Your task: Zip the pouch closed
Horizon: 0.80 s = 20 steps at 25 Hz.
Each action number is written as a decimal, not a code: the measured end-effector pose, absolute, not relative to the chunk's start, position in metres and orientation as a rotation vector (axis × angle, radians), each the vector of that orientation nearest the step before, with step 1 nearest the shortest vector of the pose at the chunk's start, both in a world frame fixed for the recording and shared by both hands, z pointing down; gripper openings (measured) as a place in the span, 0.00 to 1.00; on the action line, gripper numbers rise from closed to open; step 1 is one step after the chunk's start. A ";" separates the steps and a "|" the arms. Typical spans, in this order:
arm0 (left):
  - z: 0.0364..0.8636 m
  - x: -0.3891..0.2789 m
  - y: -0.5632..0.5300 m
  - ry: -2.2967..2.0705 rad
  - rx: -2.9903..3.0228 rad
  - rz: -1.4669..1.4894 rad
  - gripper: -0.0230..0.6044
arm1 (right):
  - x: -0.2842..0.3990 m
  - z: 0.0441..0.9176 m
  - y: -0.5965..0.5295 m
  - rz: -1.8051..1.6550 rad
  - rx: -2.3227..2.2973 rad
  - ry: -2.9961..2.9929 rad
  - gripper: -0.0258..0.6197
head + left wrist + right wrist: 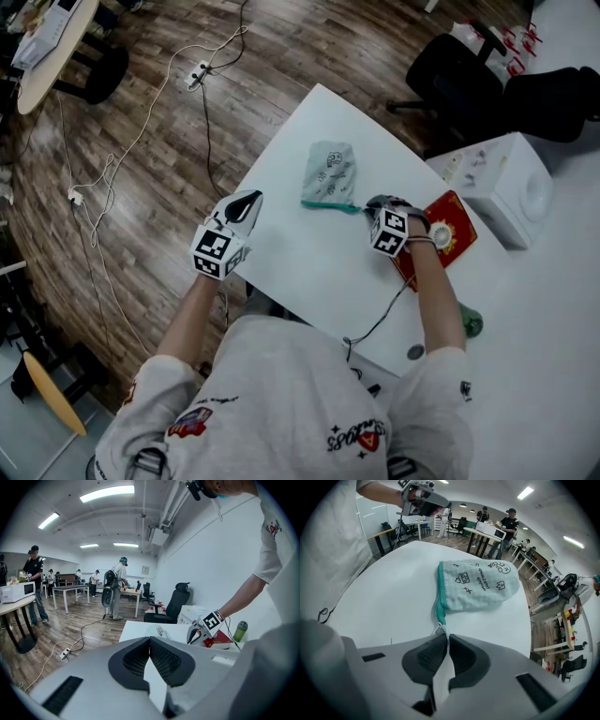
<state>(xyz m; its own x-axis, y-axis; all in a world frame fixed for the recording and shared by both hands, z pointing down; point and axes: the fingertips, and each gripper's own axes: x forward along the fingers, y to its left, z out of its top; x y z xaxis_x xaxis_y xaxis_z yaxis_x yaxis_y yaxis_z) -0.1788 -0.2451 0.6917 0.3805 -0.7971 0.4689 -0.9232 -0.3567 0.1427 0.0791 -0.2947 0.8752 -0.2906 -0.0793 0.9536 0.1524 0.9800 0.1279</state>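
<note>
Pinching the pouch's white zipper pull (439, 629), the right gripper (444, 638) has its jaws drawn together on it, at the near end of the teal zipper band (439, 597). The left gripper (246, 201), at centre left of the head view, is closed on nothing and hangs at the left edge of the white table (309, 272), well apart from the cloth. Past both, the pouch (330, 172) lies flat just above centre in the head view, zipper side toward the person. Farther right are a red book (457, 223) and a white box (502, 187), with a black chair (459, 75) beyond the table at upper right.

The likely trouble is that nothing pins the pouch down. It is soft and light, so a tug on the pull may drag the whole thing across the table rather than run the slider along its teeth. The pull is also thin and held only at the jaw tips, so it could slip out under load.

Only the right gripper view shows the pull caught between the pads; in the head view the marker cube covers that spot. The head view alone shows how far the left gripper stands from the pouch. The left gripper view confirms its jaws meet with nothing in them. No view shows how much of the zipper is open.
</note>
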 end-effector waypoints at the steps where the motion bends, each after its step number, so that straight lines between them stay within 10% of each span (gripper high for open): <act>1: 0.692 -0.178 -0.245 -1.491 2.264 0.454 0.05 | 0.079 0.875 -0.291 -0.217 -0.060 -1.859 0.07; 20: 0.666 -0.173 -0.248 -1.462 2.341 0.408 0.05 | 0.051 0.791 -0.273 0.205 0.173 -2.119 0.05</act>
